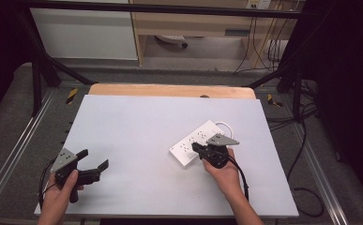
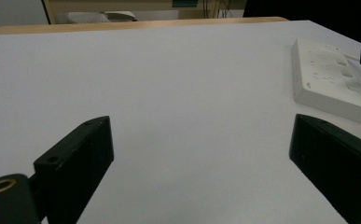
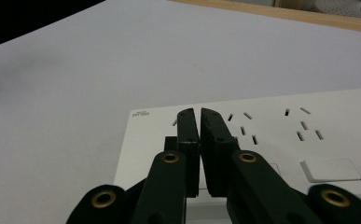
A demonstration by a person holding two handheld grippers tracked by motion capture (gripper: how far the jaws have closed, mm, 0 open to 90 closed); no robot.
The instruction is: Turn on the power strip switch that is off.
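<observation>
Both grippers: left gripper [image 1: 94,163] fingers spread over bare board [image 1: 137,126], right gripper [image 1: 197,148] fingers closed above power strip [image 1: 193,140].

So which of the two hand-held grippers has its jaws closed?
The right hand-held gripper, over the white power strip; its jaws are together, while the left hand-held gripper gapes wide.

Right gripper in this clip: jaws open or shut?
Shut. In the right gripper view the right gripper has its two black jaws pressed together with nothing between them, tips just above the white power strip.
</observation>
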